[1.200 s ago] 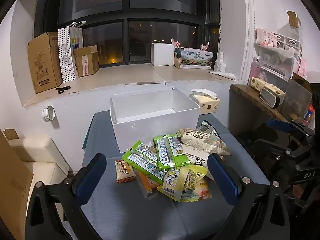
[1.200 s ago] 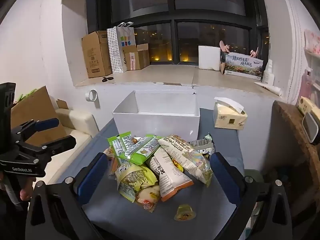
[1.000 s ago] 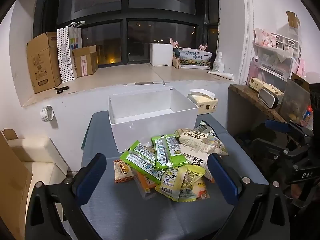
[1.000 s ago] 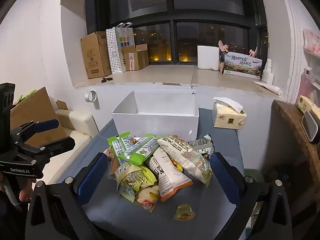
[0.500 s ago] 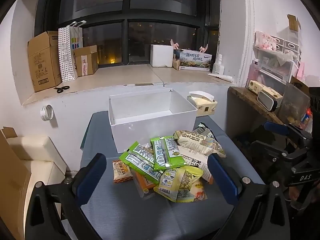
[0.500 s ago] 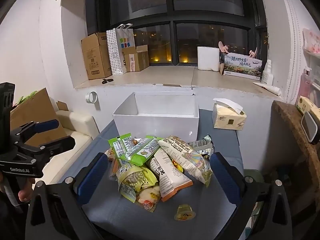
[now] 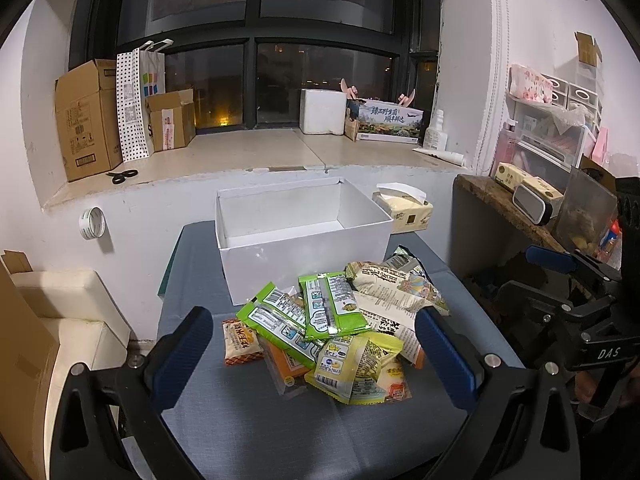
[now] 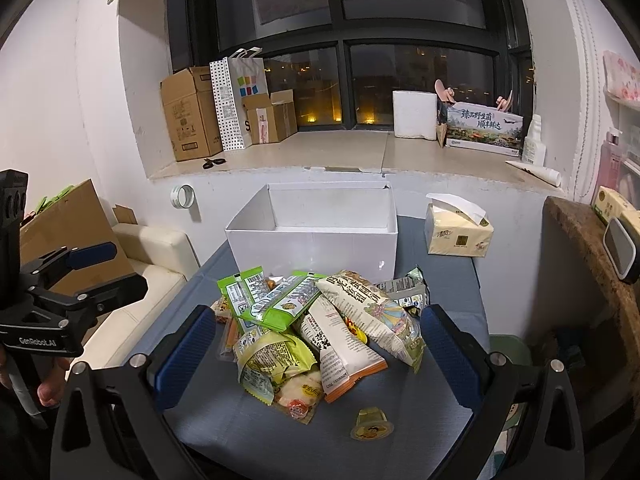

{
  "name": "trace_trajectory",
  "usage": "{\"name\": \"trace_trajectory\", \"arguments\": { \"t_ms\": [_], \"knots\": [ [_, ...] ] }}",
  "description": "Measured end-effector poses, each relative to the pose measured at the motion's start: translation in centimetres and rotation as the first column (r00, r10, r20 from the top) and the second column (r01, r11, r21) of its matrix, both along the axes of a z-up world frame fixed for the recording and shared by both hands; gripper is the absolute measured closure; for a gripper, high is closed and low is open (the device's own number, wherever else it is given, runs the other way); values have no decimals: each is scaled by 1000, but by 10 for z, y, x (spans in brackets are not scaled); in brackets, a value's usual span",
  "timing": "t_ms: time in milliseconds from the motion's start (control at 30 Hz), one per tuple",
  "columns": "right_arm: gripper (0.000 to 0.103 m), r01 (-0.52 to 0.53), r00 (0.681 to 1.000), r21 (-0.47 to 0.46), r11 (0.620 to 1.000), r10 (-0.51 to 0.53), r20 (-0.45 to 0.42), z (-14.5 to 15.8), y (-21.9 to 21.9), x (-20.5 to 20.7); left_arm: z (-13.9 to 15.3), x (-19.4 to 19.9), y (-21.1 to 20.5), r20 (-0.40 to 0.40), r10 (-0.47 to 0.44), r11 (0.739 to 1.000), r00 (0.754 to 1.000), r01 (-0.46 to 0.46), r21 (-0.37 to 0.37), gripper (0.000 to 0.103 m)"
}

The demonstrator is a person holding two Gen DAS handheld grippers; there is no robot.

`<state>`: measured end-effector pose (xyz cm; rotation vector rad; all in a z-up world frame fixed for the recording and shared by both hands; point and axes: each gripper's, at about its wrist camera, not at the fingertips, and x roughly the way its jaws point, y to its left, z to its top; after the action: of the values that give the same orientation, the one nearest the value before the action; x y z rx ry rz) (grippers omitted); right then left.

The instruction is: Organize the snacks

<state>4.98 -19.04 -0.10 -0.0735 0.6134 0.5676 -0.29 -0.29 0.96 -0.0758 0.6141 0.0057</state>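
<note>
- Little is changing against the earlier frames: the snack pile (image 7: 332,328) is lying in the same heap, and both cameras are only drifting slightly, so the scene is sitting a touch differently in view.
- The left gripper (image 7: 316,356) is hovering over the near edge of the grey-blue table (image 7: 248,432), its two blue-padded fingers (image 7: 182,356) spread wide apart and gripping nothing.
- The right gripper (image 8: 320,356) is hanging likewise, its two fingers (image 8: 448,356) standing wide apart on either side of the pile, without touching it.
- The snacks are resting on the table's matte cloth-like top, just in front of the white box (image 7: 300,236), some packets nearly touching its front wall.
- The box is rectangular, open-topped and smooth-walled, looking like stiff card.
- The packets are crinkled, glossy film pouches overlapping each other: two bright green flat ones (image 7: 332,304) on top, one large cream printed bag (image 8: 368,312), one small orange-and-white packet (image 7: 242,340) at the left edge.
- One small round jelly cup (image 8: 372,426) is lying apart from the heap, near the table's front edge.
- One soft tissue pack (image 8: 458,232) is sitting to the right of the box.
- On the stone sill, two brown cardboard boxes (image 8: 192,112) are flanking one dotted paper bag (image 8: 236,96).
</note>
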Motion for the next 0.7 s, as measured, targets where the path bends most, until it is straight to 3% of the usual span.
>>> {"name": "trace_trajectory", "arguments": {
  "t_ms": [700],
  "knots": [
    [0,-12,1000,-13,1000,12,-16,-6,8,-1,-2,-6,8,5,26,999,1000,-26,-25,0]
  ]
}}
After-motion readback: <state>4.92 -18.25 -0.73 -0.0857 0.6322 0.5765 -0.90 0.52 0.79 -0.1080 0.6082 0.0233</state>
